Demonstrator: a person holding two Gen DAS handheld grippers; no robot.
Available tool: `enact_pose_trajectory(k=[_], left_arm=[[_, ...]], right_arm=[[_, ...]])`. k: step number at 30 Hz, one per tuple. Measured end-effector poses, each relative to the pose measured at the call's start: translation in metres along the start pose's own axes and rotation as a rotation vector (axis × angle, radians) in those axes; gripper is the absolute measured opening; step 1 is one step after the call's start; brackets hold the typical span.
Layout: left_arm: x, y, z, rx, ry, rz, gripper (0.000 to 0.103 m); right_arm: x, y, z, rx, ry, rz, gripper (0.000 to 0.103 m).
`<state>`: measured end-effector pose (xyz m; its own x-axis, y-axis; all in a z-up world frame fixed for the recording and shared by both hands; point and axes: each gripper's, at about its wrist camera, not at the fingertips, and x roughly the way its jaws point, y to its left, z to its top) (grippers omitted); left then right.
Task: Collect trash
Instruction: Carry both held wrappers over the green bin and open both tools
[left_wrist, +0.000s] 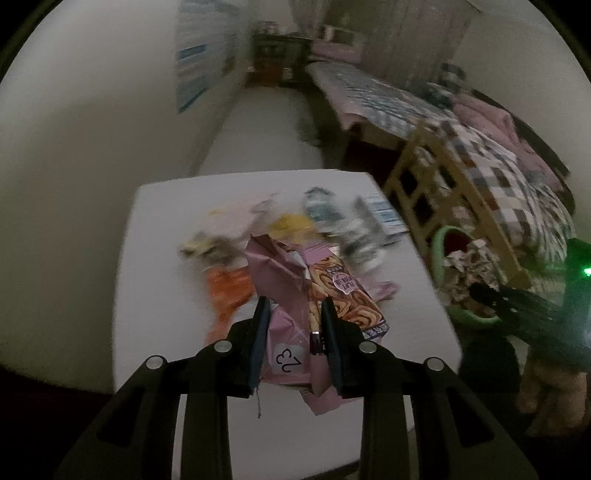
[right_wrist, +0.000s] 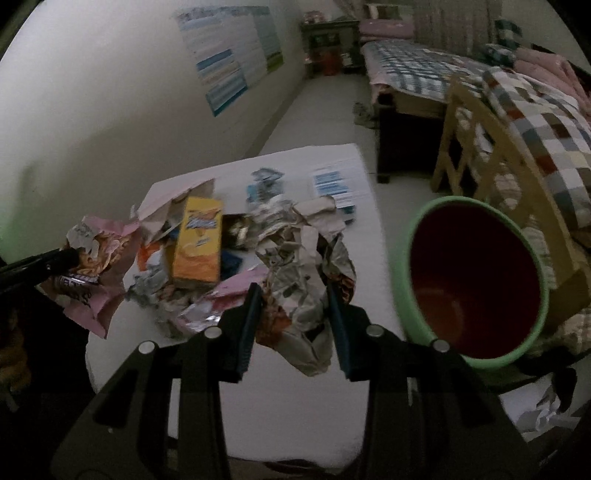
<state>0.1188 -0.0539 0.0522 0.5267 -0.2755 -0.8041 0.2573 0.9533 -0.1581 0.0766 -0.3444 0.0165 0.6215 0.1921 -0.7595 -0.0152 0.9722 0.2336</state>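
The left gripper (left_wrist: 293, 310) is clamped on a pink snack wrapper (left_wrist: 295, 288) above the white table (left_wrist: 155, 258), while the right gripper (right_wrist: 295, 295) grips a crumpled newspaper wad (right_wrist: 306, 280) just beside the green-rimmed bin (right_wrist: 476, 280), the remaining litter heaped mid-table.
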Motion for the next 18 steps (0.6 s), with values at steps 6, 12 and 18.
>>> enact_pose_trajectory(k=[6,12,18], left_arm=[[0.021,-0.068,0.026,0.077,0.002,-0.088,0.026],[0.043,-0.143,0.05,0.165,0.01,-0.178,0.026],[0.07,-0.214,0.066,0.241,0.042,-0.246,0.026]], right_arm=[[-0.011,-0.052,0.004,0.067,-0.016,-0.053,0.036],[-0.02,-0.112,0.009,0.139,-0.022,-0.116,0.036],[-0.017,-0.16,0.011,0.186,-0.006,-0.153,0.036]])
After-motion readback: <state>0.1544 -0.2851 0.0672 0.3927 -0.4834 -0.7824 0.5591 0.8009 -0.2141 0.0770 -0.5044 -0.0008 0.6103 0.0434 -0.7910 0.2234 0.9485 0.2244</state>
